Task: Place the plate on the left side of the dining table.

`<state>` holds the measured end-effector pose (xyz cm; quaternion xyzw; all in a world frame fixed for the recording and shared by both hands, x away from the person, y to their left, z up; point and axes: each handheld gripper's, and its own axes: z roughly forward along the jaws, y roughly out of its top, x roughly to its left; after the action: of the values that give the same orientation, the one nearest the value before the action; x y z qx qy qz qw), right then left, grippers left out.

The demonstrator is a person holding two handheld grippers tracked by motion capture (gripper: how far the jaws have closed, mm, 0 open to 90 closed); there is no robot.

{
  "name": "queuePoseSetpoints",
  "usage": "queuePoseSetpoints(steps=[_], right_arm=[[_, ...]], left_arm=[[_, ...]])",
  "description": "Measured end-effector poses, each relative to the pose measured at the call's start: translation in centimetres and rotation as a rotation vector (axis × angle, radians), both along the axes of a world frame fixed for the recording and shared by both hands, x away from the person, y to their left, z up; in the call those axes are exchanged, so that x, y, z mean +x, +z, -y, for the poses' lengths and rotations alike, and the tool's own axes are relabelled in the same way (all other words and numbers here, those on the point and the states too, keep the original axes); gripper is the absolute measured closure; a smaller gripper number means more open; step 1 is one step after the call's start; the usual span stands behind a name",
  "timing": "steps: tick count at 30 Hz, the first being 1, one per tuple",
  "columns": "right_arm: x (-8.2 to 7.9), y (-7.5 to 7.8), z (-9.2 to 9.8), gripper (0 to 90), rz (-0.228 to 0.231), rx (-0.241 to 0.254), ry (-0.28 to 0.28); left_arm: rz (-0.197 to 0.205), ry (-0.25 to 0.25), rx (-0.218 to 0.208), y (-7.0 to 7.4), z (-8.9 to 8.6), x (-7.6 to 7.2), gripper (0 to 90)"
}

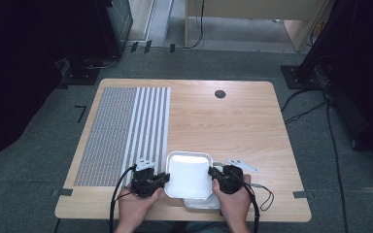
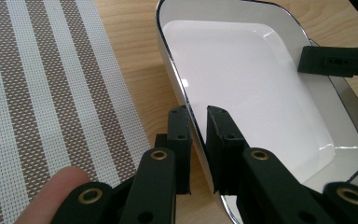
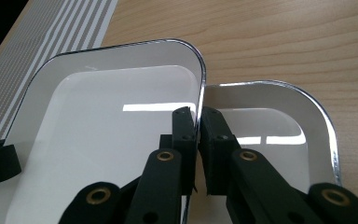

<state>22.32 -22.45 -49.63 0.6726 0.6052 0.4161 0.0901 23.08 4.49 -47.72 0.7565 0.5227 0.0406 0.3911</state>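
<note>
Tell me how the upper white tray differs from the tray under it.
The upper tray is pinched at its two side rims by the left claw and right claw; the lower tray is not gripped. The upper tray lies offset toward the striped mat, covering most of the lower tray, which shows just a corner and an edge. Both are white, rectangular, round-cornered, with dark rims.

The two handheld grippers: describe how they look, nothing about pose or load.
Both the left gripper and right gripper are black, with blocky rectangular jaws on flat link arms joined by brass-ringed pivots. Each carries a grey three-cornered plate on top and trails a black cable toward the person. The forearms entering the high view are bare, with no sleeves visible.
</note>
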Motion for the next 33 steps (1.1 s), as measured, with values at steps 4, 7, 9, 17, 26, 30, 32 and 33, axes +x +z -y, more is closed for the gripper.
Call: queuePoseSetpoints(steps=[4,7,9,17,26,30,32,33], right_arm=[[0.2,0.6,0.0,89.6,-0.012,0.021,-0.014],[0.5,1.3,-0.1,90.0,-0.008,0.016,-0.007],[0.8,1.7,-0.4,90.0,-0.005,0.007,0.002],[1.7,2.5,-2.0,90.0,0.012,-0.017,0.025],[3.2,3.1,-4.5,90.0,0.010,-0.032,0.062],[3.9,3.4,-6.0,90.0,0.013,-0.038,0.077],[4.3,3.5,-6.7,90.0,0.019,-0.043,0.087],[4.5,3.6,-7.2,90.0,0.019,-0.042,0.090]], left_arm=[[0.004,-0.010,0.000,0.4,0.0,0.0,80.6],[0.007,-0.008,0.007,0.6,-0.1,0.1,81.0],[0.006,-0.005,0.008,0.7,-0.2,0.2,81.5],[0.009,0.033,0.004,1.1,-1.9,0.9,83.4],[0.016,0.066,0.016,1.5,-4.2,1.7,84.0],[0.019,0.078,0.015,1.6,-5.3,2.0,84.3],[0.019,0.098,-0.003,1.8,-6.6,2.3,84.6],[0.020,0.106,-0.006,1.8,-7.0,2.4,84.7]])
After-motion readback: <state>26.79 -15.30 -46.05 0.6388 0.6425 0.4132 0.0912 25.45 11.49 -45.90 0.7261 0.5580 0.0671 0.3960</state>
